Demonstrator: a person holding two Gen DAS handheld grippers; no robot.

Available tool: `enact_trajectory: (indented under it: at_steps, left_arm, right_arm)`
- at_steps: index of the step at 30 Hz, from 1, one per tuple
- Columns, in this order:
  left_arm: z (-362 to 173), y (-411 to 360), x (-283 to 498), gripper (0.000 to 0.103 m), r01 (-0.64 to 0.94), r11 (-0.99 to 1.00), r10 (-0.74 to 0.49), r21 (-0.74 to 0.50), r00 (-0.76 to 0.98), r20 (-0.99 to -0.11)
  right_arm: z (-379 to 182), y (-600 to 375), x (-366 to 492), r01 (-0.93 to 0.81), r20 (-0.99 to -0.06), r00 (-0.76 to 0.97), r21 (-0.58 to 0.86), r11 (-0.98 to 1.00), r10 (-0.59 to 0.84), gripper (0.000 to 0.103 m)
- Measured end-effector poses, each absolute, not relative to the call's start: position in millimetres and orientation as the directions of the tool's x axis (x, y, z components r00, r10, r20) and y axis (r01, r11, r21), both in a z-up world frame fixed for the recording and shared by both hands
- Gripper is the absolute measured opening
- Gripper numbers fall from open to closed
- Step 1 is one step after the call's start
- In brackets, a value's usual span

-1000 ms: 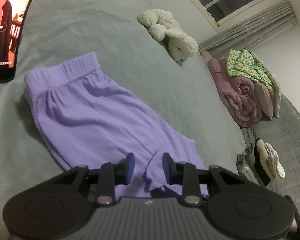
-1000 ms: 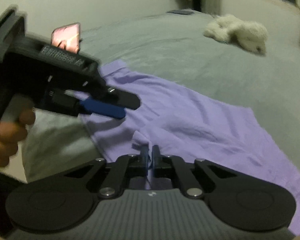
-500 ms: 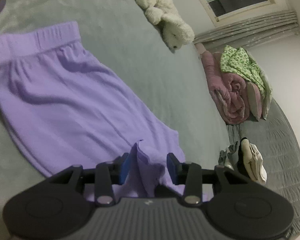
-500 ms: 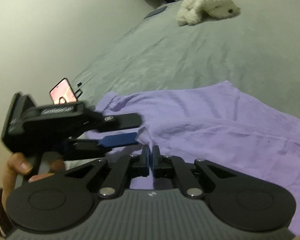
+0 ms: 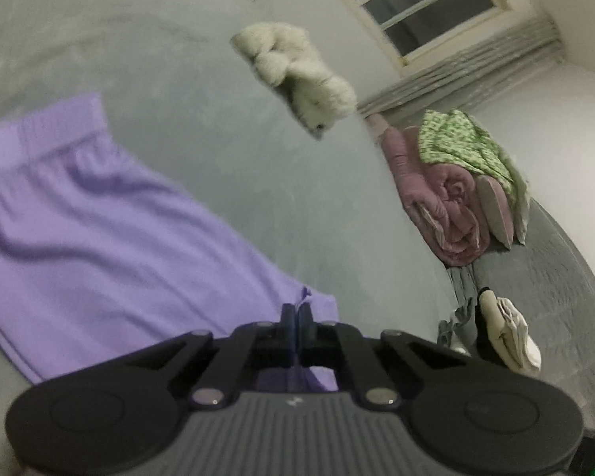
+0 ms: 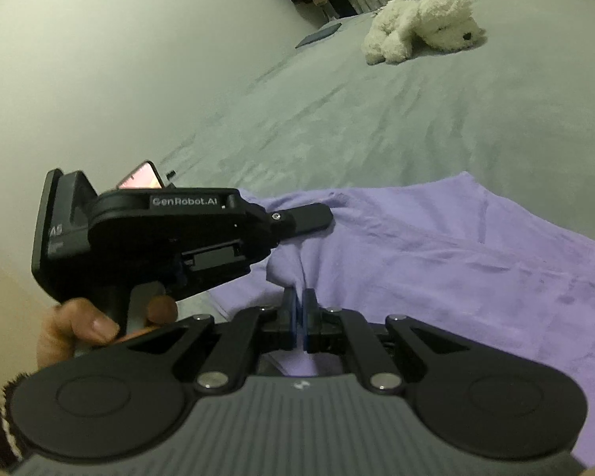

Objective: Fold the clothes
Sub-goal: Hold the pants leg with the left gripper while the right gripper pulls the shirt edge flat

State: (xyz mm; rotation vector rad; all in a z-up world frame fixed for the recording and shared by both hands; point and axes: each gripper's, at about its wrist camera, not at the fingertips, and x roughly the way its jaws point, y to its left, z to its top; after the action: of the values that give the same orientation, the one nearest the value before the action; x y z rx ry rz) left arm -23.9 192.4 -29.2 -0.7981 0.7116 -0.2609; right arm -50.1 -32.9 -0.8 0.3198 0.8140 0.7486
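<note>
On the grey bed (image 5: 202,127) lie soft purple shorts (image 5: 99,238), wrinkly, waistband far from the left gripper (image 5: 296,313); it pinches one near corner tight; the right gripper (image 6: 298,305) pinches another, bunched up; beyond sits a white plush dog (image 6: 424,23).

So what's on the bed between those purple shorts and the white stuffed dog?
Nothing: between the purple shorts and the stuffed dog lies only bare grey bedcover. The right wrist view shows it best; the left wrist view agrees.
</note>
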Motion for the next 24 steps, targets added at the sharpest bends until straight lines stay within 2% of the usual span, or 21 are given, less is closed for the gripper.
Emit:
enact_trajectory:
  at_steps: [10, 24]
  left_arm:
    - [-16.3, 226.5, -29.2, 0.001, -0.07, 0.74, -0.37, -0.669, 0.788, -0.492]
    - [-15.6, 280.6, -36.6, 0.001, -0.189, 0.829, -0.176, -0.526, 0.805, -0.566]
  right_arm:
    - [4.3, 5.0, -42.0, -0.501, -0.513, 0.422, 0.555, 0.664, 0.748, 0.003]
    - [-18.4, 79.5, -26.3, -0.499, -0.507, 0.336, 0.619, 0.607, 0.794, 0.003]
